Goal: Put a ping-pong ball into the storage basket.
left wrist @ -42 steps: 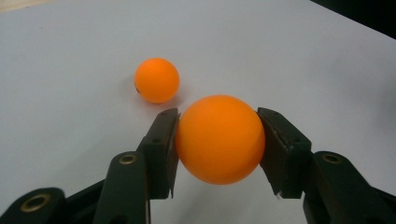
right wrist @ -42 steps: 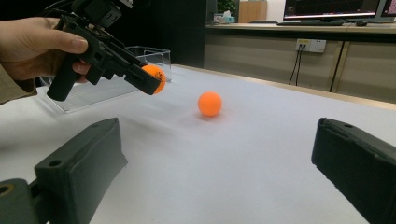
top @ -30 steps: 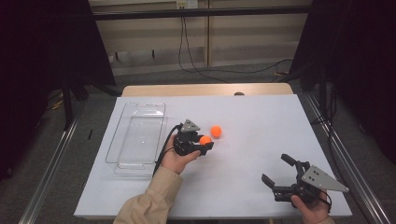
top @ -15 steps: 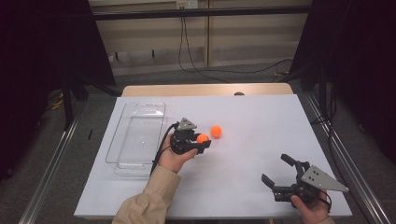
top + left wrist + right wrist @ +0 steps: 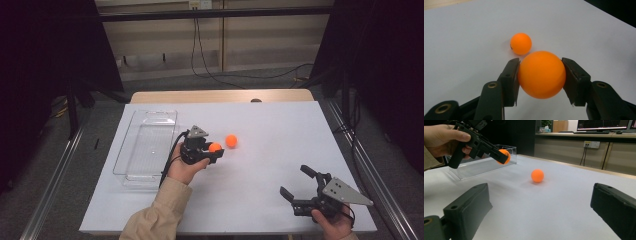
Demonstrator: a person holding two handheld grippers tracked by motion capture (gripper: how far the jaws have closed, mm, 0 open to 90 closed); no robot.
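Observation:
An orange ball (image 5: pixel 541 74) sits clamped between the two black jaws of my left gripper (image 5: pixel 214 150), held above the white table near its middle left. The same ball (image 5: pixel 504 156) and left gripper (image 5: pixel 477 142) appear at the upper left of the right gripper view, lifted off the surface. A second orange ball (image 5: pixel 231 141) lies loose on the table just beyond the held one, also seen as the small ball (image 5: pixel 521 43) and the resting ball (image 5: pixel 537 175). My right gripper (image 5: pixel 298 185) rests open near the front right corner, nothing between its jaws.
A clear plastic tray (image 5: pixel 145 147) lies along the left side of the white table (image 5: pixel 280 130), just left of my left hand. The same tray (image 5: pixel 474 166) shows behind the left gripper. Dark stands and cables surround the table.
My left gripper with the ball has drifted slightly left and toward the tray. The loose ball and the right gripper have kept their places.

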